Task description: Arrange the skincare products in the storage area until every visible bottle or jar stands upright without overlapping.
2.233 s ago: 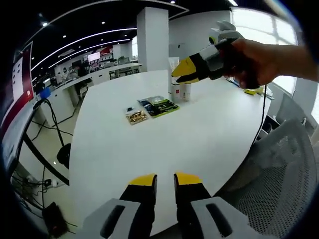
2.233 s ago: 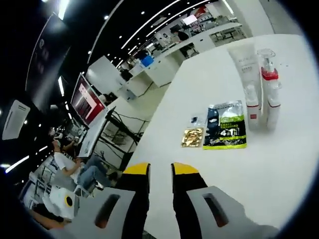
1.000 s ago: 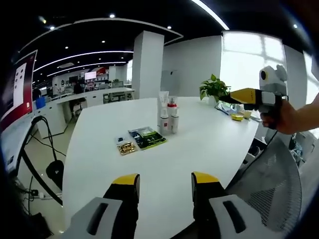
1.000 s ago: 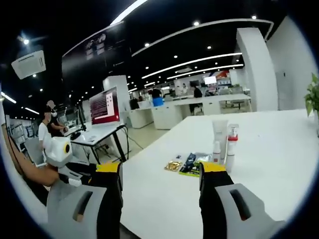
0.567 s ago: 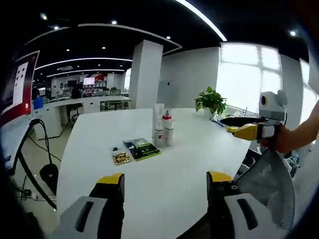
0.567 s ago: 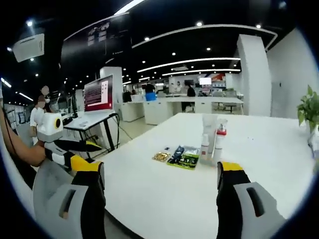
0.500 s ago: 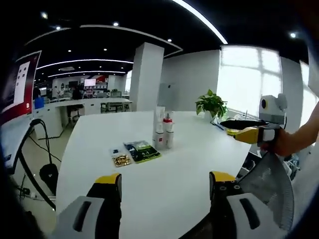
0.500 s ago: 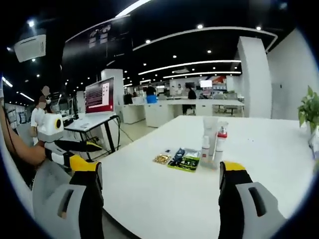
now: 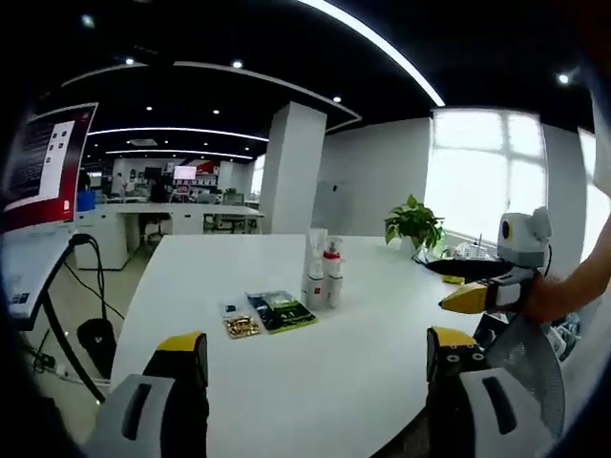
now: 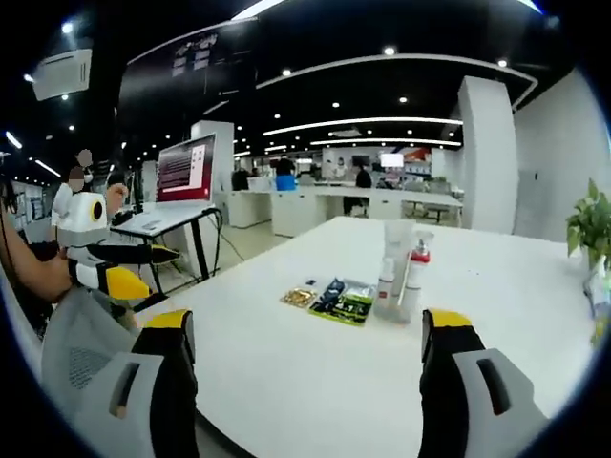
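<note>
Bottles [image 9: 321, 279] standing clustered beside sachets [image 9: 279, 311]; I'm holding both grippers [image 9: 315, 358] [image 10: 305, 334] wide, empty; approaching slowly, level.

I'm looking across a big white surface [image 9: 286, 363] in an open office. A white square pillar [image 9: 291, 167] stands behind it, bright windows [image 9: 473, 181] to one side with a potted plant [image 9: 412, 221] near them. The ceiling [image 10: 363, 57] is dark with strip lights; a mesh chair [image 10: 81, 343] sits beside me.
</note>
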The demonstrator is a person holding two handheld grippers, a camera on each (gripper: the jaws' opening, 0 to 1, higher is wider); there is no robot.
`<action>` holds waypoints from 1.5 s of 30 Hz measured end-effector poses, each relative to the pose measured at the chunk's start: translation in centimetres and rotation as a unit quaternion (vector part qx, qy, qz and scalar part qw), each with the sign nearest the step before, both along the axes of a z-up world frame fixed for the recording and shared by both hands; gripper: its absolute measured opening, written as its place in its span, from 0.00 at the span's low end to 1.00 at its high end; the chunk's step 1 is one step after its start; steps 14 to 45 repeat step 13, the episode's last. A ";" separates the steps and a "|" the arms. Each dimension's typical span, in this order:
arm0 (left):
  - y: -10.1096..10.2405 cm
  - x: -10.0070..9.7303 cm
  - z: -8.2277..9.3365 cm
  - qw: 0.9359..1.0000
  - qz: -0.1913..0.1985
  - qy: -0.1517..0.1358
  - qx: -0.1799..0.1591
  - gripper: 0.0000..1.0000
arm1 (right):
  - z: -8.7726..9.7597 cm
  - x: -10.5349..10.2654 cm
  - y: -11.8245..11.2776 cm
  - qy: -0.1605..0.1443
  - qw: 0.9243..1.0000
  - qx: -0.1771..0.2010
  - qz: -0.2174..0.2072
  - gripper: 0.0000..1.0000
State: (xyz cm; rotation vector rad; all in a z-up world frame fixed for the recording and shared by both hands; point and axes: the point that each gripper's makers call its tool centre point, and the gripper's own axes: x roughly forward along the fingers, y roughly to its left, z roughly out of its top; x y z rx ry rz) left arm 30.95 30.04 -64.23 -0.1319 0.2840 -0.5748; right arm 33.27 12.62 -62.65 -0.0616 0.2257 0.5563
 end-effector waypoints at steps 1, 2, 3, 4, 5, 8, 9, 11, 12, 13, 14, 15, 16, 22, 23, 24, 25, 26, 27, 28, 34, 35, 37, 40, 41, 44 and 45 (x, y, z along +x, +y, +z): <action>0.0 0.0 0.0 1.000 -0.001 -0.001 0.001 1.00 | 0.1 0.0 -0.1 -0.001 1.000 0.002 -0.002 0.94; 0.0 -0.1 0.0 1.000 -0.001 -0.001 0.003 1.00 | 0.1 0.1 -0.2 -0.001 1.000 0.004 -0.003 0.94; 0.0 -0.1 0.0 1.000 -0.001 -0.002 0.004 1.00 | 0.1 0.2 -0.3 -0.001 1.000 0.004 -0.008 0.94; -0.1 -0.1 0.0 1.000 -0.001 -0.004 0.007 1.00 | 0.1 0.2 -0.5 0.000 1.000 0.004 -0.012 0.95; -0.1 -0.1 0.0 1.000 -0.001 -0.004 0.007 1.00 | 0.0 0.3 -0.6 0.000 1.000 0.006 -0.016 0.95; -0.1 -0.2 0.2 1.000 -0.002 -0.010 0.009 1.00 | 0.1 0.4 -0.8 0.000 1.000 0.005 -0.020 0.97; -0.1 -0.2 0.2 1.000 -0.002 -0.011 0.010 1.00 | 0.0 0.4 -0.8 0.000 1.000 0.006 -0.020 0.97; 0.0 -0.1 0.2 1.000 -0.002 -0.012 0.010 1.00 | 0.0 0.3 -0.8 -0.001 1.000 0.005 -0.021 0.97; 0.0 -0.1 0.2 1.000 -0.001 -0.014 0.011 1.00 | 0.0 0.4 -0.8 -0.001 1.000 0.003 -0.021 0.97; 0.1 -0.1 0.2 1.000 -0.001 -0.014 0.012 1.00 | 0.0 0.3 -0.7 0.001 1.000 0.003 -0.021 0.97; 0.1 -0.1 0.2 1.000 -0.001 -0.014 0.012 1.00 | 0.0 0.3 -0.7 0.001 1.000 0.003 -0.021 0.97; 0.1 -0.1 0.2 1.000 -0.001 -0.014 0.012 1.00 | 0.0 0.3 -0.7 0.001 1.000 0.003 -0.021 0.97; 0.1 -0.1 0.2 1.000 -0.001 -0.014 0.012 1.00 | 0.0 0.3 -0.7 0.001 1.000 0.003 -0.021 0.97; 0.1 -0.1 0.2 1.000 -0.001 -0.014 0.012 1.00 | 0.0 0.3 -0.7 0.001 1.000 0.003 -0.021 0.97; 0.1 -0.1 0.2 1.000 -0.001 -0.014 0.012 1.00 | 0.0 0.3 -0.7 0.001 1.000 0.003 -0.021 0.97; 0.1 -0.1 0.2 1.000 -0.001 -0.014 0.012 1.00 | 0.0 0.3 -0.7 0.001 1.000 0.003 -0.021 0.97; 0.1 -0.1 0.2 1.000 -0.001 -0.014 0.012 1.00 | 0.0 0.3 -0.7 0.001 1.000 0.003 -0.021 0.97; 0.1 -0.1 0.2 1.000 -0.001 -0.014 0.012 1.00 | 0.0 0.3 -0.7 0.001 1.000 0.003 -0.021 0.97; 0.1 -0.1 0.2 1.000 -0.001 -0.014 0.012 1.00 | 0.0 0.3 -0.7 0.001 1.000 0.003 -0.021 0.97; 0.1 -0.1 0.2 1.000 -0.001 -0.014 0.012 1.00 | 0.0 0.3 -0.7 0.001 1.000 0.003 -0.021 0.97; 0.1 -0.1 0.2 1.000 -0.001 -0.014 0.012 1.00 | 0.0 0.3 -0.7 0.001 1.000 0.003 -0.021 0.97; 0.1 -0.1 0.2 1.000 -0.001 -0.014 0.012 1.00 | 0.0 0.3 -0.7 0.001 1.000 0.003 -0.021 0.97; 0.1 -0.1 0.2 1.000 -0.001 -0.014 0.012 1.00 | 0.0 0.3 -0.7 0.001 1.000 0.003 -0.021 0.97; 0.1 -0.1 0.2 1.000 -0.001 -0.014 0.012 1.00 | 0.0 0.3 -0.7 0.001 1.000 0.003 -0.021 0.97; 0.1 -0.1 0.2 1.000 -0.001 -0.014 0.012 1.00 | 0.0 0.3 -0.7 0.001 1.000 0.003 -0.021 0.97; 0.1 -0.1 0.2 1.000 -0.001 -0.014 0.012 1.00 | 0.0 0.3 -0.7 0.001 1.000 0.003 -0.021 0.97; 0.1 -0.1 0.2 1.000 -0.001 -0.014 0.012 1.00 | 0.0 0.3 -0.7 0.001 1.000 0.003 -0.021 0.97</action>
